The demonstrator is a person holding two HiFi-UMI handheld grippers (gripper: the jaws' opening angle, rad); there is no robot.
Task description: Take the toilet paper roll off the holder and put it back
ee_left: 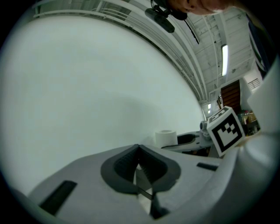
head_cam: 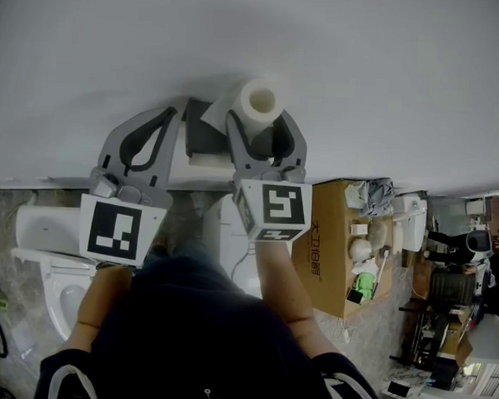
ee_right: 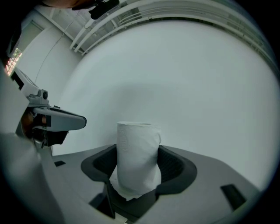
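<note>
We hold the left gripper (ee_left: 139, 151) level toward the wall (head_cam: 364, 75), jaws clenched on nothing. Between the tools sits a dark bracket (head_cam: 204, 138), prob. the holder, partly hidden. The right gripper (head_cam: 266, 129), also level, grasps the toilet paper roll (ee_right: 138, 148) off that bracket, w/ its lower end hidden by the pads.

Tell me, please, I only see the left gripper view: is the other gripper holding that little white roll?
Observer: Yes. In the right gripper view, the right gripper's jaws press both sides of the toilet paper roll.
Operator: Is it on its holder?
Observer: No. The head view shows the grey holder on the wall between the two grippers, and the roll is off it, to its right.
Operator: What's on the floor?
Observer: A white toilet, on the left gripper's side.
</note>
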